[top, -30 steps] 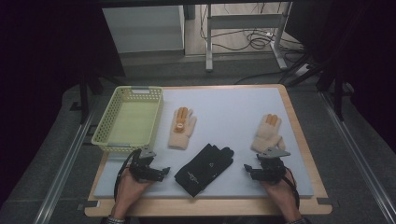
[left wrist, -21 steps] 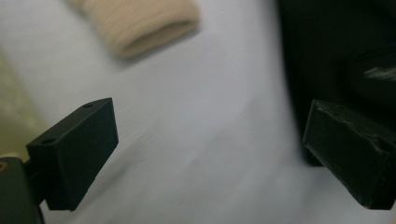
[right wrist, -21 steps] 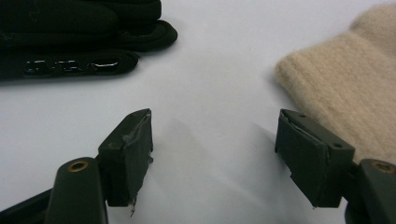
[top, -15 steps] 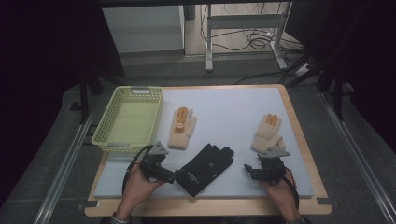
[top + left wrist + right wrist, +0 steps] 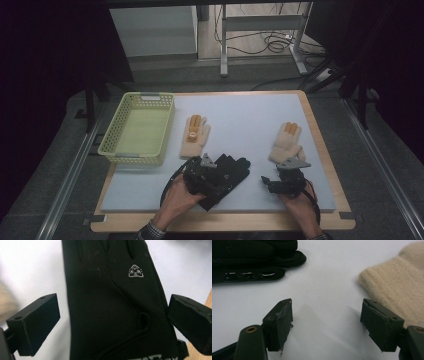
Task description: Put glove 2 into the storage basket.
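Note:
A black glove (image 5: 231, 169) lies flat at the front middle of the pale mat. My left gripper (image 5: 210, 181) hovers over its cuff end. In the left gripper view the jaws stand wide on either side of the black glove (image 5: 100, 277) without pressing it; this left gripper (image 5: 112, 307) has just been opening. My right gripper (image 5: 266, 183) rests at the front right, and its jaws have also just been opening. Nothing but bare mat lies between the jaws of the right gripper (image 5: 327, 312). A beige glove's cuff (image 5: 397, 282) lies just beyond its right jaw.
Two beige gloves with orange fingertips lie on the mat, one at the middle (image 5: 194, 136) and one at the right (image 5: 286, 142). A yellow-green mesh basket (image 5: 148, 96) stands at the left. The wooden table edge (image 5: 320, 130) borders the mat.
My left hand has moved right from the mat's front left until its gripper is over the black glove. The right hand has stayed in place.

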A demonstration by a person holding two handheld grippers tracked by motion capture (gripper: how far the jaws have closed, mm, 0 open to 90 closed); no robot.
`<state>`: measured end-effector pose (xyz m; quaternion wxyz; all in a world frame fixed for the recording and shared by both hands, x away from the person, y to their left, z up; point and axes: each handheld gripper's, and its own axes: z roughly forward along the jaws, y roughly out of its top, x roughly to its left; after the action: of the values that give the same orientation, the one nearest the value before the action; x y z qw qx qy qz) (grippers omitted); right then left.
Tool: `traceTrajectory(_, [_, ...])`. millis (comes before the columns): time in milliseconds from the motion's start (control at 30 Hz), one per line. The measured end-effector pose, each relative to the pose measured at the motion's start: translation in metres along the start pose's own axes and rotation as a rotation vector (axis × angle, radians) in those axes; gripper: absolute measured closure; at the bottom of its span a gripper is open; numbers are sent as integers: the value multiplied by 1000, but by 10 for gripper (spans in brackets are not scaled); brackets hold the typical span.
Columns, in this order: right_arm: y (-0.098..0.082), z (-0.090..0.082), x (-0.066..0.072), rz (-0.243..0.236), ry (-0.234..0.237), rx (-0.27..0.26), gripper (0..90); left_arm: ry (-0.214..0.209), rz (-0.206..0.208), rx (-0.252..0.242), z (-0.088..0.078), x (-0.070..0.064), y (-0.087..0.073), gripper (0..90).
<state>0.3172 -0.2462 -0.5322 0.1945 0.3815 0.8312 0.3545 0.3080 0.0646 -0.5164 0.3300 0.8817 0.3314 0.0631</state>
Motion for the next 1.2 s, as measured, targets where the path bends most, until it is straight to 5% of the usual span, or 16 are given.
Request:
traceTrajectory(133, [0, 0, 0, 0, 0, 0, 254, -15, 3, 48, 9, -8, -4, 0])
traceTrajectory(333, [0, 0, 0, 0, 0, 0, 254, 78, 55, 82, 18, -20, -5, 0])
traceTrajectory(567, [0, 0, 0, 0, -1, 1, 250, 77, 13, 108, 18, -14, 0, 39])
traceTrajectory(633, [0, 0, 0, 0, 0, 1, 249, 78, 14, 109, 15, -14, 0, 95])
traceTrajectory(667, [0, 0, 0, 0, -1, 1, 248, 80, 12, 107, 12, -13, 0, 238])
traceTrajectory(700, [0, 0, 0, 0, -1, 1, 248, 80, 11, 105, 9, -11, 0, 238])
traceTrajectory(733, [0, 0, 0, 0, -4, 1, 245, 81, 11, 104, 7, -9, -1, 385])
traceTrajectory(933, [0, 0, 0, 0, -4, 1, 243, 120, 50, 113, 2, -7, 0, 639])
traceTrajectory(1200, [0, 0, 0, 1, -3, 1, 242, 88, 22, 69, -10, 5, 4, 657])
